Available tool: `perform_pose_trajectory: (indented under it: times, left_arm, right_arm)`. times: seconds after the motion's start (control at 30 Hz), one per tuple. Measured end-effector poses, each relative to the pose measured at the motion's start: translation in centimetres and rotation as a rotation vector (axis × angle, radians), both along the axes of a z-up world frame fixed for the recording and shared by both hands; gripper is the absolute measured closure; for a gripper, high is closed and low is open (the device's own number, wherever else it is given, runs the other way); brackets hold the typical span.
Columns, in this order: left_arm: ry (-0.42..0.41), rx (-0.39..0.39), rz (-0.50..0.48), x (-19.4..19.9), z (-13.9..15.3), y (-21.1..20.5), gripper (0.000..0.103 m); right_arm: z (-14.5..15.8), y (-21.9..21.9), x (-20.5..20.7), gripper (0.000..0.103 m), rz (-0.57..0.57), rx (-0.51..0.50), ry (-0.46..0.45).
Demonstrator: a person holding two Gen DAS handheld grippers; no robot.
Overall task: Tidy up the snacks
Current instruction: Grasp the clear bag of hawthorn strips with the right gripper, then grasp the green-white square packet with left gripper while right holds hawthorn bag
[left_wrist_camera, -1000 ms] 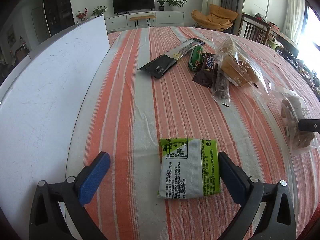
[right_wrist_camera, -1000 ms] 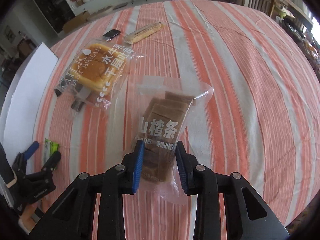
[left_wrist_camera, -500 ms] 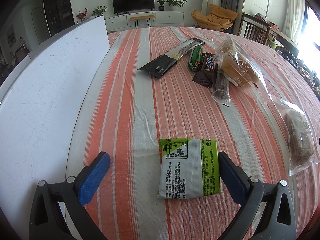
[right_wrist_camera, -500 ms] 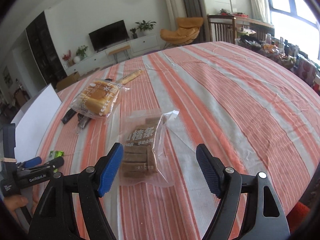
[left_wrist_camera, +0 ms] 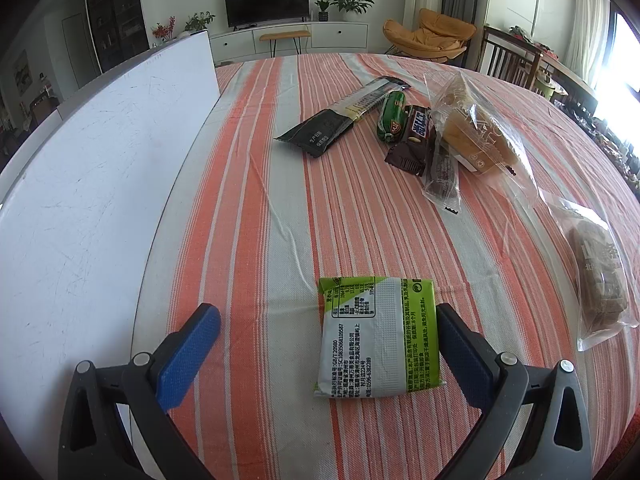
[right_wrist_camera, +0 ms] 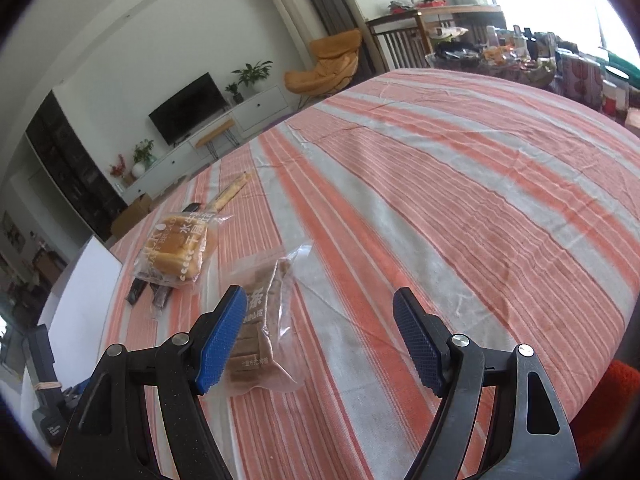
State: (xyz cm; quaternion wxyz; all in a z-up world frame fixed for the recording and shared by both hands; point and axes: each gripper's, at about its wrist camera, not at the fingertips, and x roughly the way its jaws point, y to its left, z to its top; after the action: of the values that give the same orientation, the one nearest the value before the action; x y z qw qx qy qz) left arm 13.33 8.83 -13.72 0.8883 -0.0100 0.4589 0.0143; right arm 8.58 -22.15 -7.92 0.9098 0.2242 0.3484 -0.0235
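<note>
The green-and-white snack packet (left_wrist_camera: pixel 378 340) lay flat on the striped tablecloth (left_wrist_camera: pixel 248 208), printed back upward, and serves here as the landmark. The left gripper (left_wrist_camera: pixel 326 344) hung just over it with jaws wide apart: the packet sat between the blue pads, close against the right-hand one (left_wrist_camera: pixel 460 356) (whether touching could not be told) and well clear of the other. Left of the packet stood a white board (left_wrist_camera: pixel 88 184) along the cloth's edge. Beyond the packet, farther up the table, a cluster of snacks lay together: a long black wrapper (left_wrist_camera: pixel 320 136), a small green pack (left_wrist_camera: pixel 392 116), a brown chocolate bar (left_wrist_camera: pixel 416 136) and a clear bag of bread (left_wrist_camera: pixel 472 136). To the packet's right, well apart, lay a clear bag of brown hawthorn strips (left_wrist_camera: pixel 600 280).

In the right wrist view, the right gripper (right_wrist_camera: pixel 320 340) had its jaws spread wide and gripped nothing; the hawthorn bag (right_wrist_camera: pixel 260 328) rested on the cloth, partly behind the left pad (right_wrist_camera: pixel 222 340).
</note>
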Motion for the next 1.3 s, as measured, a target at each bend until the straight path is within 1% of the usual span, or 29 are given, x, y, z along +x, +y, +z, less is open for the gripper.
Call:
perform_pose_trajectory:
  times: [0.07, 0.1, 0.13, 0.2, 0.27, 0.3, 0.33, 0.37, 0.4, 0.43, 0.47, 0.5, 0.53, 0.63, 0.77, 0.8, 0.87, 0.9, 0.97, 1.17, 1.3]
  left_arm:
    - [0.0, 0.0, 0.0, 0.0, 0.0, 0.0, 0.0]
    - [0.0, 0.0, 0.0, 0.0, 0.0, 0.0, 0.0]
    - [0.0, 0.0, 0.0, 0.0, 0.0, 0.0, 0.0]
    - [0.0, 0.0, 0.0, 0.1, 0.0, 0.0, 0.0]
    - [0.0, 0.0, 0.0, 0.1, 0.0, 0.0, 0.0]
    - [0.0, -0.001, 0.0, 0.1, 0.0, 0.0, 0.0]
    - [0.0, -0.001, 0.0, 0.0, 0.0, 0.0, 0.0]
    - [0.0, -0.001, 0.0, 0.0, 0.0, 0.0, 0.0]
    - [0.001, -0.001, 0.0, 0.0, 0.0, 0.0, 0.0]
    - [0.001, -0.001, 0.0, 0.0, -0.1, 0.0, 0.0]
    - [0.0, -0.001, 0.0, 0.0, 0.0, 0.0, 0.0]
    - [0.001, -0.001, 0.0, 0.0, 0.0, 0.0, 0.0]
    - [0.001, 0.0, 0.0, 0.0, 0.0, 0.0, 0.0]
    - [0.001, 0.0, 0.0, -0.1, 0.0, 0.0, 0.0]
    - [0.001, -0.001, 0.0, 0.0, 0.0, 0.0, 0.0]
    - [0.001, -0.001, 0.0, 0.0, 0.0, 0.0, 0.0]
    - [0.001, -0.001, 0.0, 0.0, 0.0, 0.0, 0.0]
    - [0.0, 0.0, 0.0, 0.0, 0.0, 0.0, 0.0]
    - [0.0, -0.001, 0.0, 0.0, 0.0, 0.0, 0.0]
    - [0.0, 0.0, -0.001, 0.0, 0.0, 0.0, 0.0]
    - [0.004, -0.001, -0.006, 0.0, 0.0, 0.0, 0.0]
  right_arm:
    - [0.0, 0.4, 1.3, 0.023, 0.039, 0.042, 0.077]
    - [0.1, 1.1, 1.9, 0.023, 0.069, 0.054, 0.099]
    - [0.4, 2.1, 2.6, 0.023, 0.098, 0.043, 0.135]
    - [0.1, 4.5, 4.4, 0.023, 0.126, -0.041, 0.245]
    - [-0.8, 6.6, 6.2, 0.023, 0.131, -0.08, 0.332]
    - [-1.7, 8.0, 7.2, 0.022, 0.148, -0.125, 0.378]
    - [-2.8, 9.7, 8.1, 0.015, 0.182, -0.208, 0.432]
    - [-3.1, 11.6, 8.5, 0.009, 0.216, -0.322, 0.422]
    - [-3.3, 13.1, 8.4, 0.008, 0.236, -0.398, 0.378]
    - [-3.5, 13.7, 8.1, 0.008, 0.25, -0.426, 0.347]
    - [-3.6, 13.7, 7.8, 0.008, 0.257, -0.417, 0.323]
    - [-3.7, 13.2, 7.5, 0.008, 0.261, -0.384, 0.31]
    - [-3.9, 12.5, 7.3, 0.005, 0.271, -0.359, 0.291]
    - [-4.0, 11.5, 6.3, 0.005, 0.309, -0.379, 0.241]
    - [-3.8, 11.0, 6.5, 0.011, 0.346, -0.388, 0.279]
    - [-3.8, 11.3, 6.7, 0.013, 0.354, -0.39, 0.284]
    - [-3.3, 10.9, 6.5, 0.033, 0.363, -0.384, 0.272]
    - [-3.1, 11.0, 6.4, 0.038, 0.361, -0.387, 0.272]
    - [-3.1, 10.4, 6.2, 0.04, 0.355, -0.379, 0.262]
    - [-3.2, 10.2, 5.4, 0.039, 0.338, -0.388, 0.223]
    - [-3.2, 10.5, 5.7, 0.039, 0.349, -0.387, 0.235]
